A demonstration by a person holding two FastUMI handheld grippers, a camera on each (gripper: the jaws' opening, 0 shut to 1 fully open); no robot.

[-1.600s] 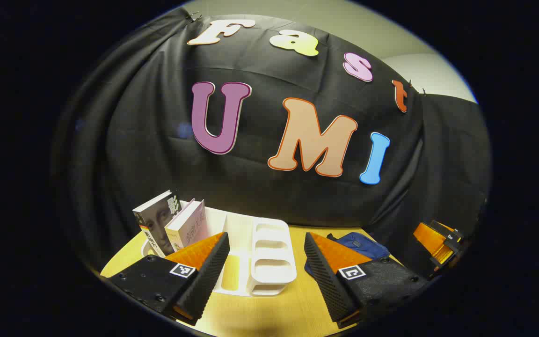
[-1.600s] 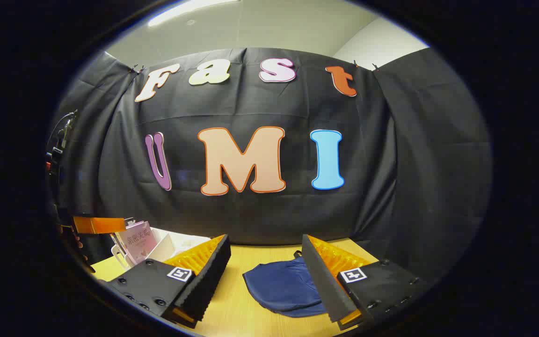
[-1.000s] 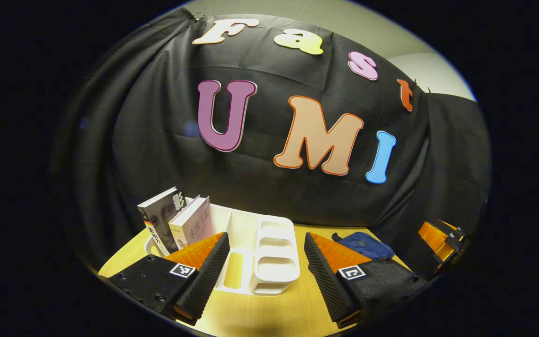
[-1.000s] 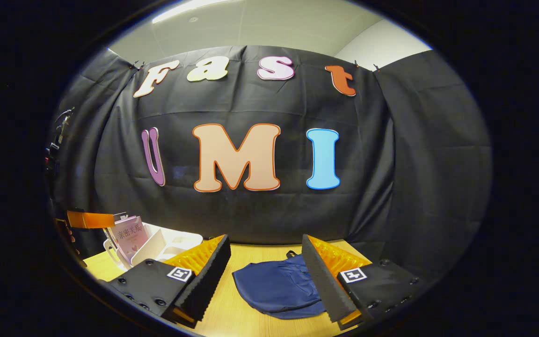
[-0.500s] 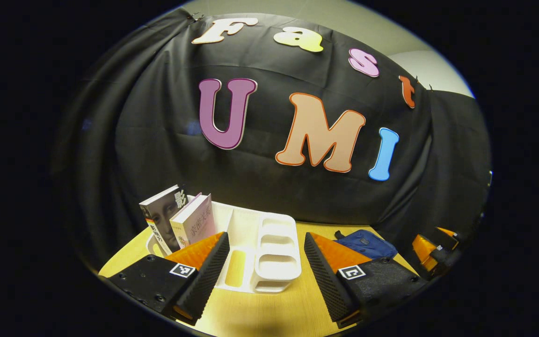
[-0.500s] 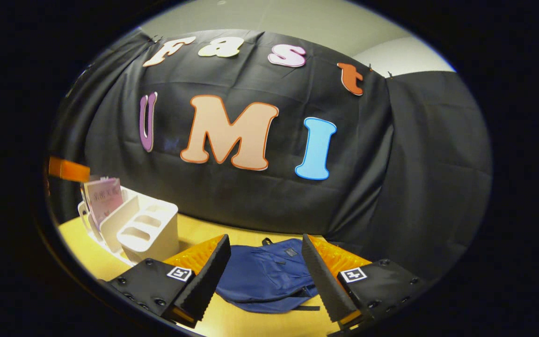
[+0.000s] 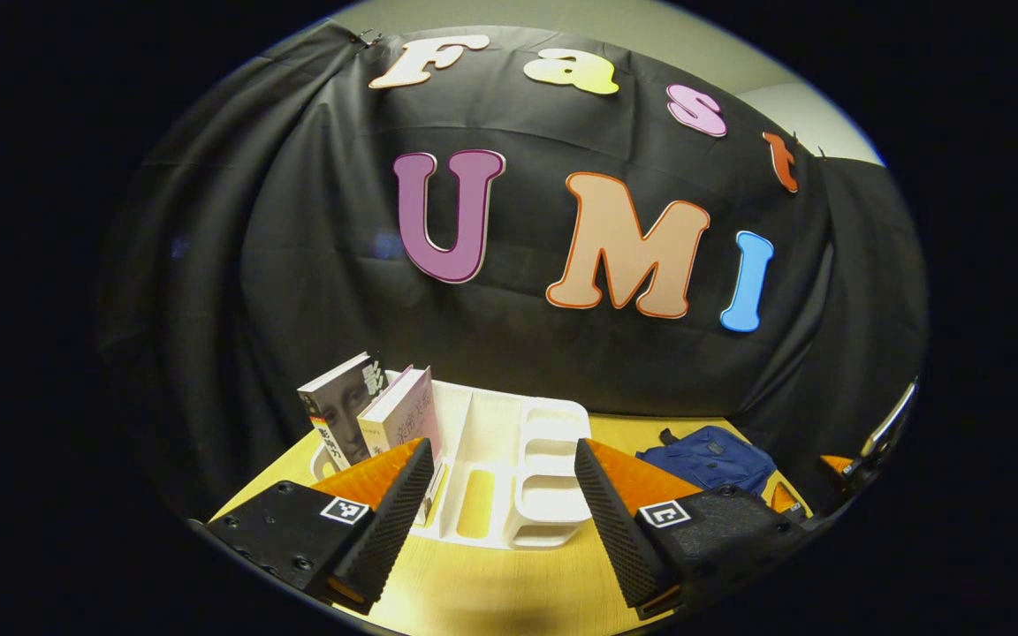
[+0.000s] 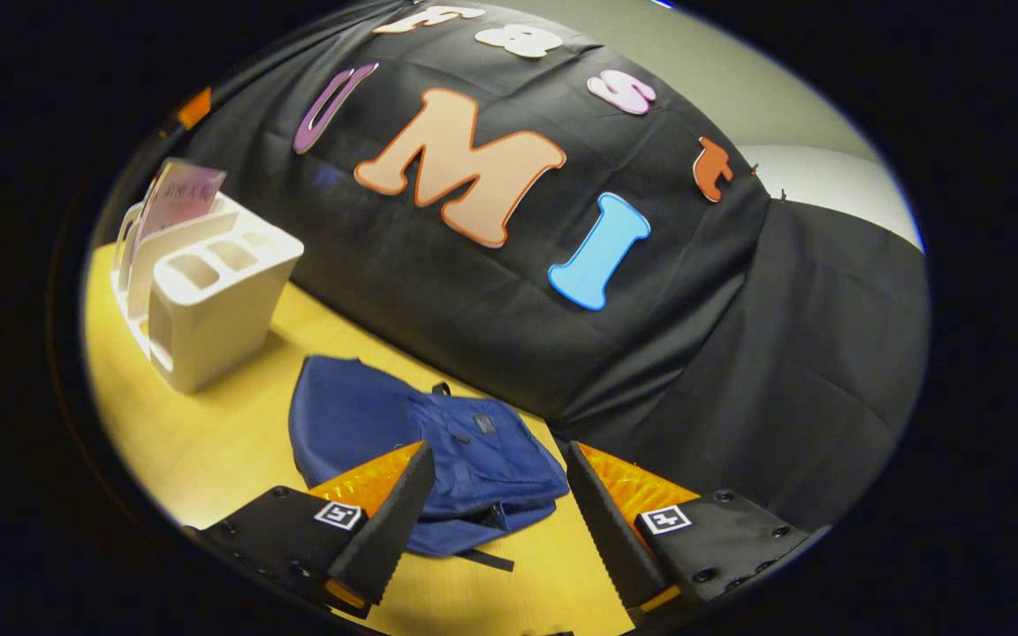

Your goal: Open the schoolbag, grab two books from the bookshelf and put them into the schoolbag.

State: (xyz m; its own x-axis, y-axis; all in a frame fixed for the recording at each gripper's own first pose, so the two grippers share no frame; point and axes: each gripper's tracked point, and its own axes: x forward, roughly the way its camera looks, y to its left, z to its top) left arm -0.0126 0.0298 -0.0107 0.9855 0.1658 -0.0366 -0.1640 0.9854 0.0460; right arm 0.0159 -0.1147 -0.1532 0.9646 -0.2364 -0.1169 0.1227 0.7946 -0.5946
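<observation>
Left gripper [image 7: 504, 495] held low over the yellow wooden surface [image 7: 491, 592], roughly level, looking across at the white bookshelf [image 7: 509, 459]; fingers spread wide, nothing between them. Two books stand leaning in the shelf's left-hand slot — a dark-covered book [image 7: 338, 408] at the outside, a pale pink book [image 7: 403, 413] just beside it toward the middle; the other compartments hold nothing visible. Blue schoolbag [image 7: 708, 459] lies flat on the surface to the right of the shelf, near the black cloth wall [image 7: 297, 265].

Right gripper [image 8: 496, 503] tilted downward and rolled to one side, so the surface slopes across its view; it hangs just above the near edge of the schoolbag [image 8: 438, 450]; fingers wide apart, gripping nothing, the bag's lower edge showing between them. Whether either finger touches the fabric cannot be told. The bag lies flat, its flap closed as far as can be seen; a short strap sticks out at its near edge. Bookshelf [image 8: 208, 291] sits well apart at upper left, the pink book [image 8: 175, 194] rising from it.
</observation>
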